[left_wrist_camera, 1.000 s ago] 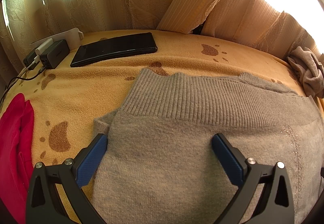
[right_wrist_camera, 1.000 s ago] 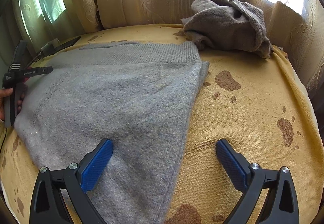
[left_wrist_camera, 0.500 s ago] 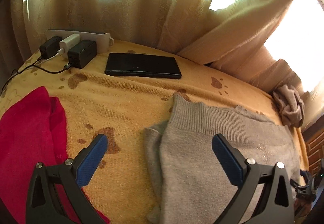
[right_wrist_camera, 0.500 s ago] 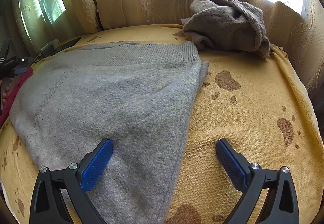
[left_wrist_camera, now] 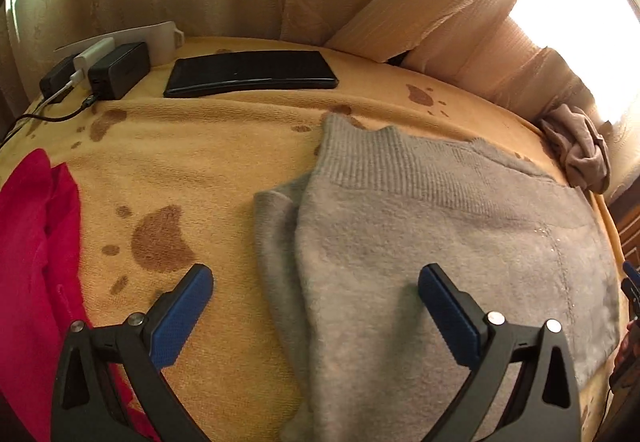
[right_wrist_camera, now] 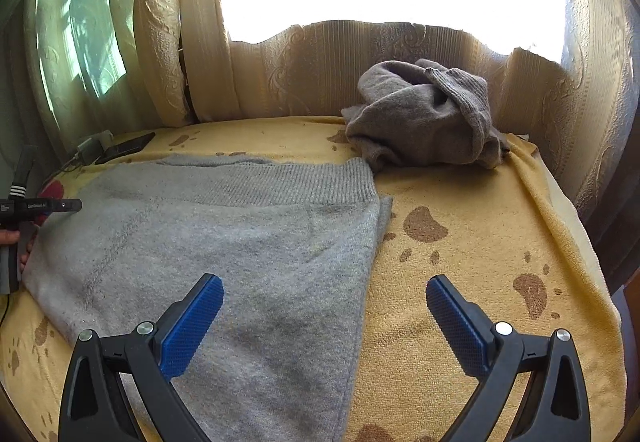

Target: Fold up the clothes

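Grey sweater (left_wrist_camera: pixel 440 242) flat on yellow blanket (left_wrist_camera: pixel 192 162), its edges running between both sets of jaws. Left gripper (left_wrist_camera: pixel 316 306) wide, empty; right gripper (right_wrist_camera: pixel 324 314) wide, empty. Crumpled garment (right_wrist_camera: pixel 424 118) far ahead of right jaws; red cloth (left_wrist_camera: pixel 32 262) outside left jaws.

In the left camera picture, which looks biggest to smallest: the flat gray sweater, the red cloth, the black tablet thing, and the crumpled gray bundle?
1. Flat gray sweater, biggest.
2. Red cloth, though the picture's edge cuts it off.
3. Black tablet.
4. Crumpled gray bundle, smallest-looking, but it lies farthest away and may really be larger.
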`<state>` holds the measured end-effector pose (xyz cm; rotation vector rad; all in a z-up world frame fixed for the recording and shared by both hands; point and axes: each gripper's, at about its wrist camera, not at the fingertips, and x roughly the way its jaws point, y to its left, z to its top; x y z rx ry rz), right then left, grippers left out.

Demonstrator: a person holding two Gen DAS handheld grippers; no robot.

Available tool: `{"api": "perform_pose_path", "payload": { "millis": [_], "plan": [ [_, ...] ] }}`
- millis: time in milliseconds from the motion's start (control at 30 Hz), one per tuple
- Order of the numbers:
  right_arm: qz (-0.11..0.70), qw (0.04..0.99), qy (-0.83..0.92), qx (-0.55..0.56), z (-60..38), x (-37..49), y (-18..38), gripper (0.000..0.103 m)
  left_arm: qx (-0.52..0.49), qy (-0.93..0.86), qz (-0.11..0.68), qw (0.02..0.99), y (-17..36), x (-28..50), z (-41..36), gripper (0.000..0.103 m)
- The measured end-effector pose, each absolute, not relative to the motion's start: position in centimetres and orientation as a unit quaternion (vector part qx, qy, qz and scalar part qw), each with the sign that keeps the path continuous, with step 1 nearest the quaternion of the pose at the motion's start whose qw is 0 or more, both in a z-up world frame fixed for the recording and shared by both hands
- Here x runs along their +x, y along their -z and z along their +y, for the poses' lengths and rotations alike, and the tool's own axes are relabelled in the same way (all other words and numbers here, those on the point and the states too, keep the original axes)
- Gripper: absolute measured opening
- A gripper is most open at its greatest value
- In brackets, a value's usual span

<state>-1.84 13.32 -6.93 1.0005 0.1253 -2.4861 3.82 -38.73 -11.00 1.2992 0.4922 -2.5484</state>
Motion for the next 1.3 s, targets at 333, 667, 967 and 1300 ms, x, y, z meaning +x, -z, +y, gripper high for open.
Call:
{"api": "perform_pose_path", "payload": {
  "millis": [333, 667, 967, 1300],
  "plan": [
    [0.068, 0.235, 0.912, 0.330, 11.2, -1.0, 6.0, 0.103, 0.453, 0.871, 0.150, 0.120, 11.4, 3.3, -38.3, 0.103],
    [0.079, 0.237, 0.905, 0.344, 10.6, -1.2, 7.2, 0.103, 0.451, 0.874, 0.129, 0.122, 11.6, 3.3, -38.1, 0.103],
    [0.201, 0.192, 0.926, 0.255, 7.6, 1.9, 4.5, 0.103, 0.434, 0.886, 0.117, 0.112, 11.8, 3.7, -38.0, 0.103],
    [0.315, 0.219, 0.901, 0.200, 0.2, 4.6, 4.2, 0.103, 0.431, 0.888, 0.118, 0.106, 11.8, 3.8, -38.1, 0.103]
  ]
}}
